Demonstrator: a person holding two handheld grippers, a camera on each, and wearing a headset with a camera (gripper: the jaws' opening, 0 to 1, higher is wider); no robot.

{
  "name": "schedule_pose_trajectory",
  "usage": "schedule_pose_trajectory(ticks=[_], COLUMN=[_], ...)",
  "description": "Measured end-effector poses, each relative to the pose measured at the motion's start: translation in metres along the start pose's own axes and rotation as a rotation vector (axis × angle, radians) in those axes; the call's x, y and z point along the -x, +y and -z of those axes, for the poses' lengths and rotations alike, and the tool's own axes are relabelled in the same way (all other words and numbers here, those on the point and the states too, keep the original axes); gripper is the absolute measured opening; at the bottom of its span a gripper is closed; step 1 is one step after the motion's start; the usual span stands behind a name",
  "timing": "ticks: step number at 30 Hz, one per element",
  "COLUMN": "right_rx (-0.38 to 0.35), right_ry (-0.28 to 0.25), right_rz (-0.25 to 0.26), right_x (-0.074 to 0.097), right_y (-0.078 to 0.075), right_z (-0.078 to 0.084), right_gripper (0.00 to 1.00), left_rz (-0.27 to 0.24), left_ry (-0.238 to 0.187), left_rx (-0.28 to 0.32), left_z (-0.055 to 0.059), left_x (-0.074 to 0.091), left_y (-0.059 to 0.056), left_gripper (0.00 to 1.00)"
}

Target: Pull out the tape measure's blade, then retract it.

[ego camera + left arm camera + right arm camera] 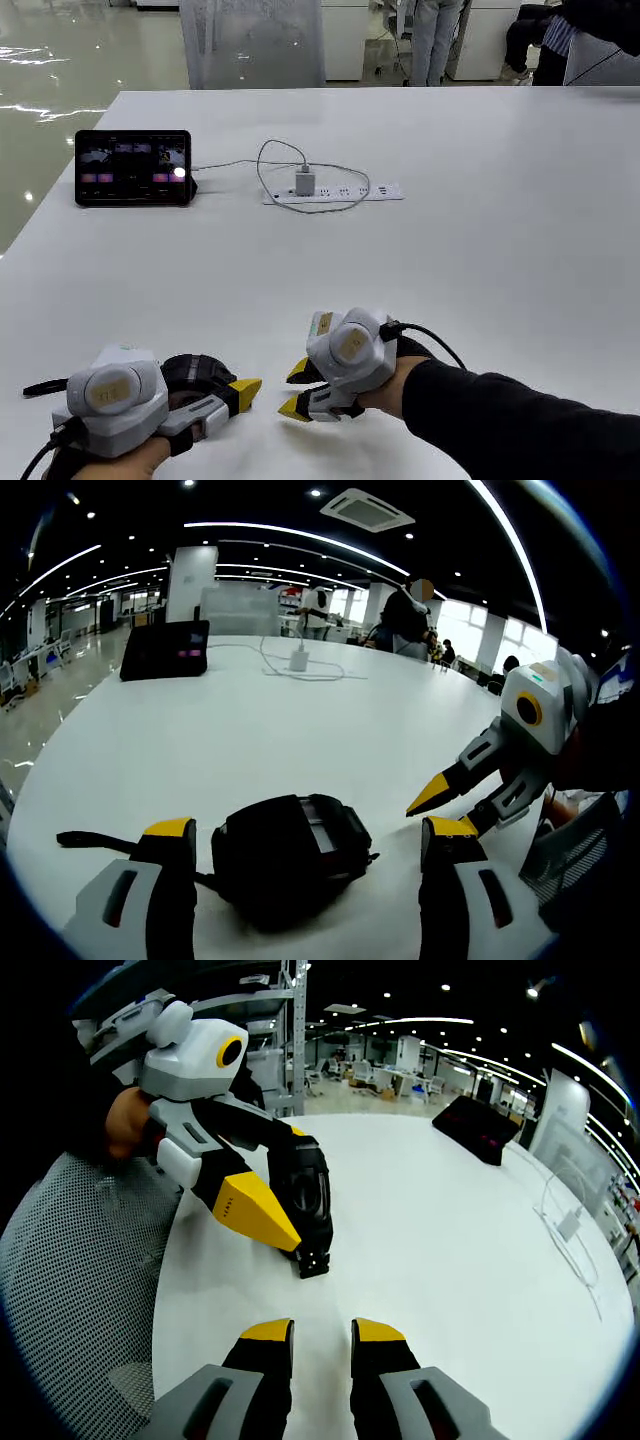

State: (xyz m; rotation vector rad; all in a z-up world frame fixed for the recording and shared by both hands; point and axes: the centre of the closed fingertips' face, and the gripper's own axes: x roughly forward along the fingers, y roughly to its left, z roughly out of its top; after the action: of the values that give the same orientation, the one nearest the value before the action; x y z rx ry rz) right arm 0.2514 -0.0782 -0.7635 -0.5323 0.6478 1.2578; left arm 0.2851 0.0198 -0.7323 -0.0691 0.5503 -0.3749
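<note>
A black tape measure point(200, 372) lies on the white table point(480, 250) near its front edge, with a thin black strap point(40, 387) trailing to the left. In the left gripper view the tape measure point(290, 855) sits between the jaws of my left gripper point(310, 830), which is open with small gaps on both sides. In the right gripper view the tape measure point(305, 1185) has its blade end point(313, 1260) facing my right gripper point(322, 1332). The right gripper point(297, 388) is narrowly open, holds nothing, and points at the left gripper point(225, 380) from close by.
A dark tablet point(133, 167) stands at the back left, wired to a white charger point(305, 182) on a power strip point(335, 192) with a looped cable. A mesh chair point(250, 40) and standing people point(435, 35) are beyond the far edge.
</note>
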Motion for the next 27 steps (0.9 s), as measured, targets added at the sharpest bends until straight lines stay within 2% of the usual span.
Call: schedule_pose_trajectory(ticks=[2,3,7,9,11,13,16,18,21,24,25,27], right_rx=[-0.017,-0.025,-0.057,-0.074,-0.085,-0.093,-0.094,-0.101,-0.116,-0.126,-0.128,-0.131], right_ry=[0.0,0.002,-0.017,-0.032,-0.04,-0.042,-0.039,-0.038,-0.037,-0.033,-0.033,-0.04], right_rz=[0.012,0.017,0.042,0.055,0.067,0.072,0.079,0.085,0.092,0.097,0.097,0.101], right_x=[0.003,0.005,0.014,0.02,0.026,0.032,0.041,0.047,0.054,0.06,0.062,0.068], right_y=[-0.002,-0.003,-0.008,-0.011,-0.013,-0.015,-0.016,-0.018,-0.019,-0.019,-0.018,-0.018], right_z=[0.004,0.006,0.008,0.008,0.011,0.014,0.021,0.026,0.032,0.037,0.038,0.041], right_gripper=[0.19,0.2,0.22,0.24,0.24,0.25,0.26,0.28,0.31,0.33,0.33,0.34], left_rz=[0.038,0.052,0.076,0.118,0.189,0.199,0.216,0.218,0.223,0.246,0.261,0.26], left_ry=[0.021,0.039,0.05,0.075,0.051,0.091,0.102,0.101,0.094,0.079,0.062,0.069], left_rx=[0.024,0.023,-0.007,-0.009,-0.053,-0.079,-0.069,-0.087,-0.117,-0.128,-0.13,-0.149], left_z=[0.003,0.005,0.005,0.007,0.003,0.009,0.01,0.011,0.01,0.006,0.003,0.004], left_x=[0.0,0.001,0.006,0.009,0.012,0.017,0.024,0.027,0.033,0.04,0.042,0.045], left_y=[-0.003,-0.003,-0.001,-0.003,-0.009,-0.007,-0.002,0.005,0.01,0.011,0.009,0.011], left_gripper=[0.99,0.99,0.99,0.99,0.99,0.99,0.99,0.99,0.99,0.99,0.99,0.99])
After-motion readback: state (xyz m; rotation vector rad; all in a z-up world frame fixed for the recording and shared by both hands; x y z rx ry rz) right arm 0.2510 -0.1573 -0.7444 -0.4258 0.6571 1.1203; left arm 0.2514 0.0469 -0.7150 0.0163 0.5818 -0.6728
